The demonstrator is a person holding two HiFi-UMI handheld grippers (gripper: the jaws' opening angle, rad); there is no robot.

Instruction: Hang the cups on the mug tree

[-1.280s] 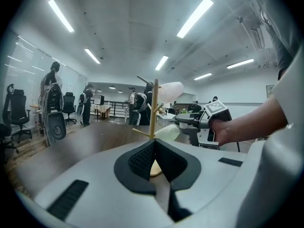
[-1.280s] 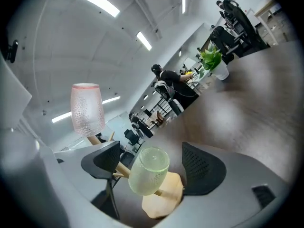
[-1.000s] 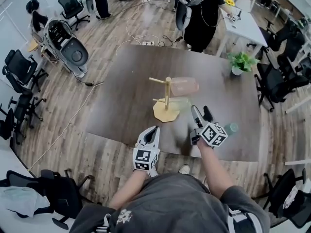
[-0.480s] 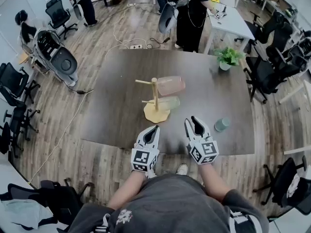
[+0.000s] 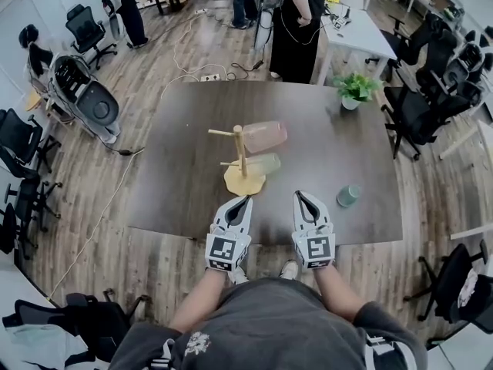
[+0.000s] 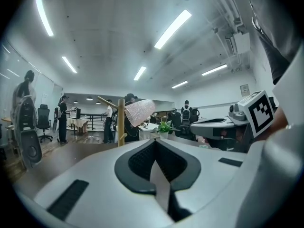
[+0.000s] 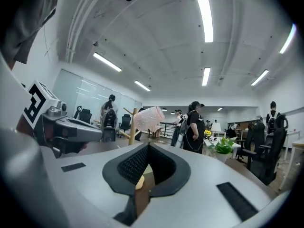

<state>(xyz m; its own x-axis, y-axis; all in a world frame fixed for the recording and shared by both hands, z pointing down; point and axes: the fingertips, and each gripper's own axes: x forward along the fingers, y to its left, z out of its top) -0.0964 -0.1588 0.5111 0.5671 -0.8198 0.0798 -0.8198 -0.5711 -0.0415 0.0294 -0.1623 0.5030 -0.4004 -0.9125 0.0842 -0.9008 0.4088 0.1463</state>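
My left gripper [image 5: 245, 202] and right gripper [image 5: 300, 197] were both closed, with nothing between the jaws. The pink cup [image 5: 264, 136] and green cup [image 5: 264, 163] hung on the mug tree [image 5: 239, 149]. The teal cup [image 5: 348, 196] stood at my right, so I needed wide jaws before reaching it.

The mug tree [image 5: 239, 149] stood on the table [image 5: 177, 183], upper cup [image 5: 264, 136] and lower cup [image 5: 263, 164] hanging at its right. A third cup [image 5: 348, 196] sat farther right (well apart).
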